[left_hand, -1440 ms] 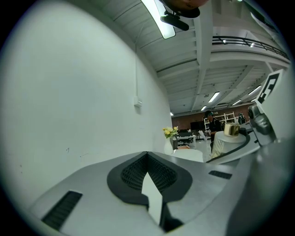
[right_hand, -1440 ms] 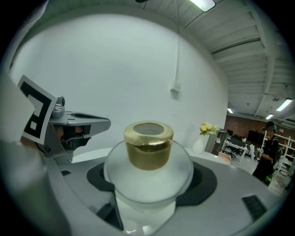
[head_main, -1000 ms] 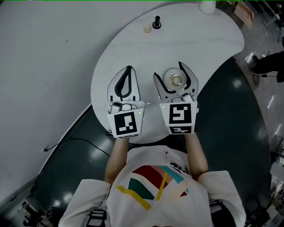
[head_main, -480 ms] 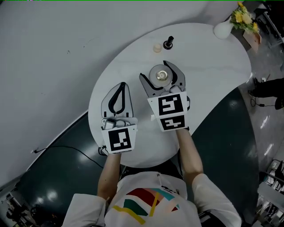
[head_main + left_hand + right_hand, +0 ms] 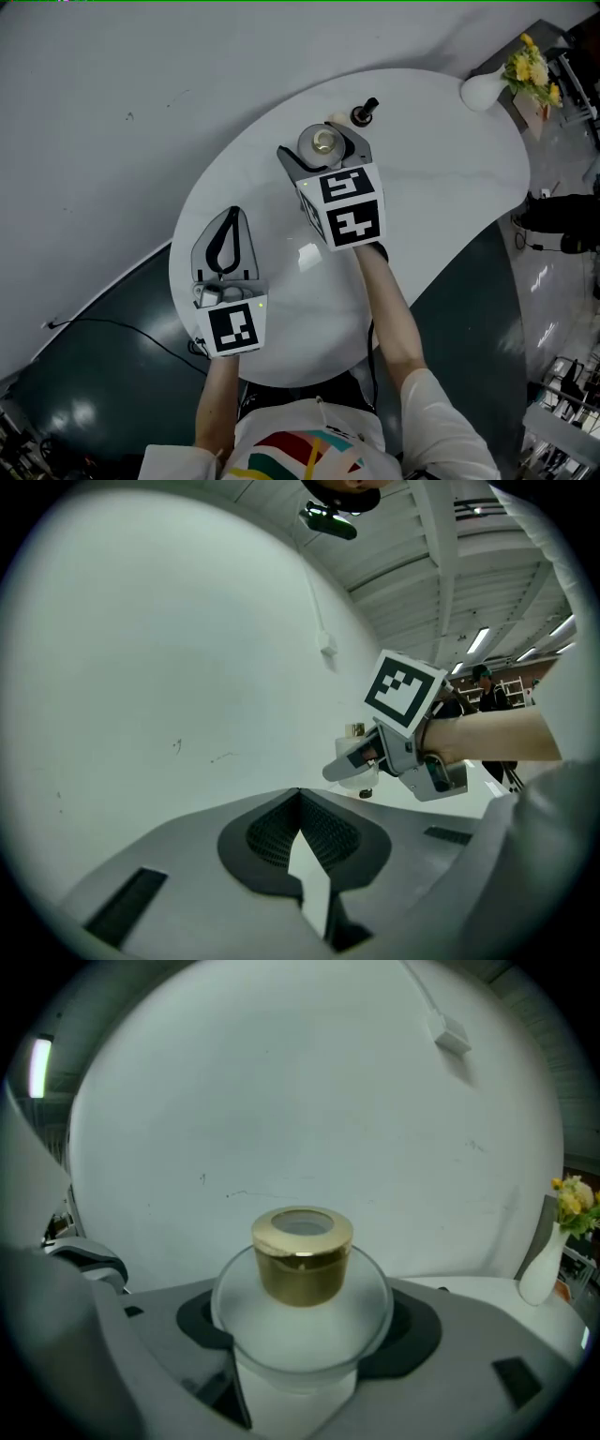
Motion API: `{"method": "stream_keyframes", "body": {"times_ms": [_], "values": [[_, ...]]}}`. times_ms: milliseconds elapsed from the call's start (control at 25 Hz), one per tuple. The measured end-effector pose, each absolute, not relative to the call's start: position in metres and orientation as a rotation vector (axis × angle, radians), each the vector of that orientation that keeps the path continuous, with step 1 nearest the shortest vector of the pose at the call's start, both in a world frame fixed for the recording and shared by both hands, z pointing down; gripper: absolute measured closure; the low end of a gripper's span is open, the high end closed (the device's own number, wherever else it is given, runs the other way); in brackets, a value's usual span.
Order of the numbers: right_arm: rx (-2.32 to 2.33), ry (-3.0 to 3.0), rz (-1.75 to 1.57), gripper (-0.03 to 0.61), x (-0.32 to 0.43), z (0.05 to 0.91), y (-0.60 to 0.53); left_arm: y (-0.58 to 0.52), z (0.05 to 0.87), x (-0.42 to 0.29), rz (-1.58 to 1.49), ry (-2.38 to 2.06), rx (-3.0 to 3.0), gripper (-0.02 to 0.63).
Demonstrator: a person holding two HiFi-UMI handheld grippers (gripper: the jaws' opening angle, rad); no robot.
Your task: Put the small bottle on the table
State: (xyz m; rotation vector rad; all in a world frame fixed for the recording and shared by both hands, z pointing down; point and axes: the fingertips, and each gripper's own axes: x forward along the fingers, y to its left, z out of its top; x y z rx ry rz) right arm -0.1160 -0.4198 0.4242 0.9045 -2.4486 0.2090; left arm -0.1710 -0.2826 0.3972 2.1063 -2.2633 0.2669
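- Clamping the one small frosted round glass bottle with a gold cap (image 5: 302, 1309), the right gripper (image 5: 322, 150) has its jaws pressed against the bottle's belly on both sides. The cap points up.
- The bottle sits over the far part of the single white oval bench (image 5: 441, 197). No view settles whether its base touches the surface.
- The left gripper (image 5: 232, 216) is the second of the two tools. Its jaws are closed tip to tip with nothing between them, low over the bench's near-left part, well apart from the right one.
- Three other things stand on the bench. One small black knobbed piece (image 5: 364, 112) and one cream disc (image 5: 337, 121), partly hidden, are just beyond the bottle. One white vase (image 5: 482, 90) of yellow flowers (image 5: 529, 67) is at the far right edge.
- Bare surface runs from the right gripper across to the vase, and also between the two grippers. The far edge lies close behind the black piece.
- Compared with a second ago, the right gripper has carried the bottle from the near middle out toward the far side, closing on the black piece. The left gripper has fallen behind it.
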Motion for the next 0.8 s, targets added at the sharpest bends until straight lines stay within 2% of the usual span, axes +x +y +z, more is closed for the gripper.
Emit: {"method": "stream_keyframes", "body": {"times_ms": [800], "values": [[0.897,-2.259,0.417,0.239,-0.158,0.517,-0.495,-0.3,0.42,-0.18,0.3,-2.238,2.108,0.606]]}}
